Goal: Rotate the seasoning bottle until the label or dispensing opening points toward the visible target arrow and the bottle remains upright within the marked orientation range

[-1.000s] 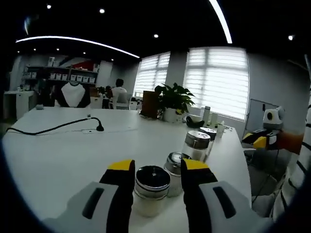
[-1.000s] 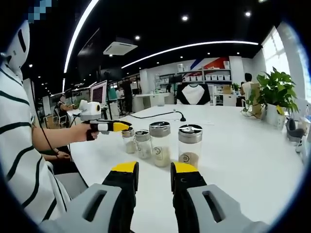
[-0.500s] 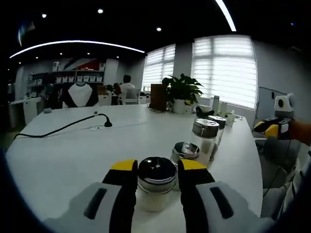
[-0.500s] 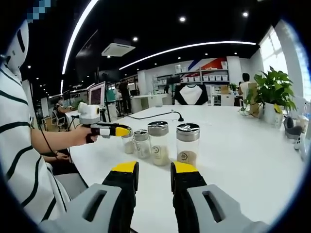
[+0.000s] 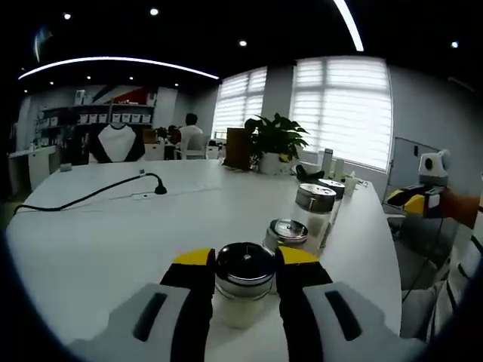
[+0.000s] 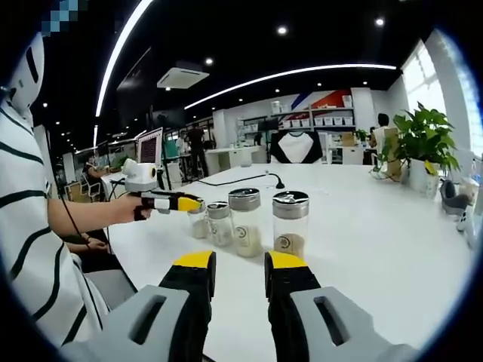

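On the white counter (image 5: 113,241) four seasoning bottles stand upright in a row. The left gripper (image 5: 243,260) has its yellow-tipped jaws narrowed around the nearest bottle (image 5: 243,283), seemingly touching its sides just under the metal cap. In the right gripper view, the right gripper (image 6: 238,264) hovers off the counter with a narrow gap between its jaws and nothing in them, short of the tallest bottle (image 6: 290,224).
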The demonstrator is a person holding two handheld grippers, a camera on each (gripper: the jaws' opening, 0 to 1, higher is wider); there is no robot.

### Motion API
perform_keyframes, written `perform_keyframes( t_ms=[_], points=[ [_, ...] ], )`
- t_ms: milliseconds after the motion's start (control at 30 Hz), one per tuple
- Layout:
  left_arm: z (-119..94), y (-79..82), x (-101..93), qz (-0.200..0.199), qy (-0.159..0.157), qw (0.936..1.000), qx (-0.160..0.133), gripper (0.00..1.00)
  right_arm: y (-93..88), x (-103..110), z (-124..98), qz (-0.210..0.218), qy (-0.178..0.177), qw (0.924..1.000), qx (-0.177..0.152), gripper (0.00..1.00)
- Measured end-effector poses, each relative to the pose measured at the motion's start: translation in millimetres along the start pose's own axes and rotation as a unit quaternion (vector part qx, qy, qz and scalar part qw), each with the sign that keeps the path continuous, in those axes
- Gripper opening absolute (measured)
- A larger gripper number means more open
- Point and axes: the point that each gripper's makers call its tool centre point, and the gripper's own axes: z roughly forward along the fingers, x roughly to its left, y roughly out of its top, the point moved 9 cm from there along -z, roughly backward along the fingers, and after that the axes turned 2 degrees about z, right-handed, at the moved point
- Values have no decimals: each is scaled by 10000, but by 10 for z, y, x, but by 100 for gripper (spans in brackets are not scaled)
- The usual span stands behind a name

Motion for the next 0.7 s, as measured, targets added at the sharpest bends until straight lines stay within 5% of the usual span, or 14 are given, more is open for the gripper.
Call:
perform_keyframes(
  t_ms=[700],
  points=[
    [26, 60, 114, 534, -1179, 9911, 317, 33, 7, 0, 1, -55, 50, 10000, 56, 24]
  ],
)
